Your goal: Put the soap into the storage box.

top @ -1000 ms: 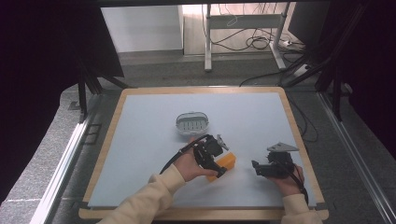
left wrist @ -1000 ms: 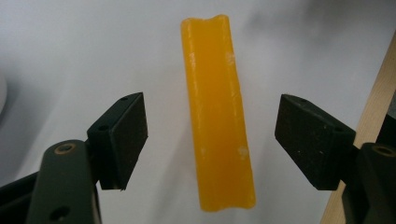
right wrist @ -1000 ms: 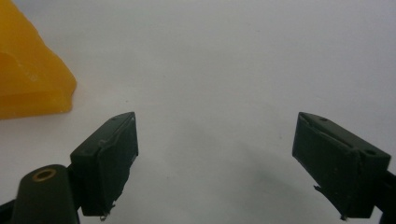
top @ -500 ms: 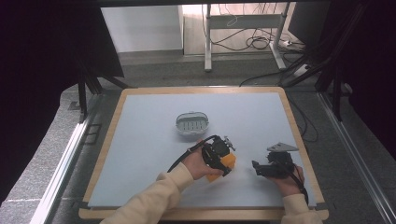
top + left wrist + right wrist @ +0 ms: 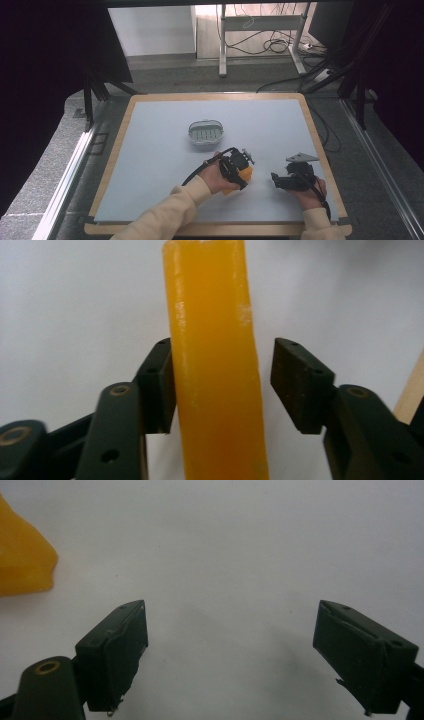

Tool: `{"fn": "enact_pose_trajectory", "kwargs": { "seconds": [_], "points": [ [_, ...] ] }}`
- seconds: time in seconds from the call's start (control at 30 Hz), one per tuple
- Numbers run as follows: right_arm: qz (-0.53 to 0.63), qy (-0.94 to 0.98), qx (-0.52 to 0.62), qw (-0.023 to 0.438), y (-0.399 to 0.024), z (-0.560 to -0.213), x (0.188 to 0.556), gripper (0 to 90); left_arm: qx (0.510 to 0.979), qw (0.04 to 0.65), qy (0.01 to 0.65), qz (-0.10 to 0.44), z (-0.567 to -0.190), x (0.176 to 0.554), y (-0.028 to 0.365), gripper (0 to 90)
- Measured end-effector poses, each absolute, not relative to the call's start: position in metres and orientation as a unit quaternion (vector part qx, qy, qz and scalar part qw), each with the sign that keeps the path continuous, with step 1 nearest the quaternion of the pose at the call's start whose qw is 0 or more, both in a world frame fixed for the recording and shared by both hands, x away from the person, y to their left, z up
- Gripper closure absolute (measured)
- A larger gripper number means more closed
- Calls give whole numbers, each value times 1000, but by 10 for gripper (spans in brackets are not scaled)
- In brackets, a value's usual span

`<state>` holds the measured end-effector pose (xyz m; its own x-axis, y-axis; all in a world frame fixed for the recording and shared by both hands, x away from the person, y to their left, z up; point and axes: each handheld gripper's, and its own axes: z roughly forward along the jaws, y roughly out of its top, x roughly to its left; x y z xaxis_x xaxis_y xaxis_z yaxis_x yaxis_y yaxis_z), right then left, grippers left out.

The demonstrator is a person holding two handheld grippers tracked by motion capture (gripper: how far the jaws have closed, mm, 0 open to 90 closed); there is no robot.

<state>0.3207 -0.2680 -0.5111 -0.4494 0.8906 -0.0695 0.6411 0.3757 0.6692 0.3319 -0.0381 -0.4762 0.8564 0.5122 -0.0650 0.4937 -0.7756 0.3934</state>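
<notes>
An orange bar (image 5: 246, 173) lies on the pale blue-grey mat near the front middle. My left gripper (image 5: 239, 170) is lowered over it. In the left gripper view the orange bar (image 5: 212, 365) stands between the jaws of the left gripper (image 5: 225, 360), which have just been closing. One pad touches the bar's side and the other is a small gap away from it. My right gripper (image 5: 275, 180) rests to the right, pointing left, open with nothing in it (image 5: 230, 650). A corner of the orange bar (image 5: 22, 555) shows at the far left of its view.
A small grey oval dish (image 5: 205, 132) with slots in its floor sits behind the left hand. The mat lies on a wooden-edged board (image 5: 320, 150). Black stands and cables are beyond the table's far edge.
My left gripper has shifted a little to the right and down onto the orange bar, which it now covers more. The right gripper has stayed put.
</notes>
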Motion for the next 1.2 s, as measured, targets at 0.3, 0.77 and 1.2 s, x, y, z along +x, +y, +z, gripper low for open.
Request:
{"fn": "enact_pose_trajectory", "kwargs": {
  "seconds": [0.3,0.77,1.2],
  "points": [
    [285,799,484,213,-269,-512,321,146,940,198,277,29,-476,334,-36,613],
    [283,798,488,214,-271,-511,321,146,938,213,274,21,-467,336,-30,618],
    [283,798,486,215,-270,-511,321,146,936,234,263,25,-445,337,-12,619]
  ]
}}
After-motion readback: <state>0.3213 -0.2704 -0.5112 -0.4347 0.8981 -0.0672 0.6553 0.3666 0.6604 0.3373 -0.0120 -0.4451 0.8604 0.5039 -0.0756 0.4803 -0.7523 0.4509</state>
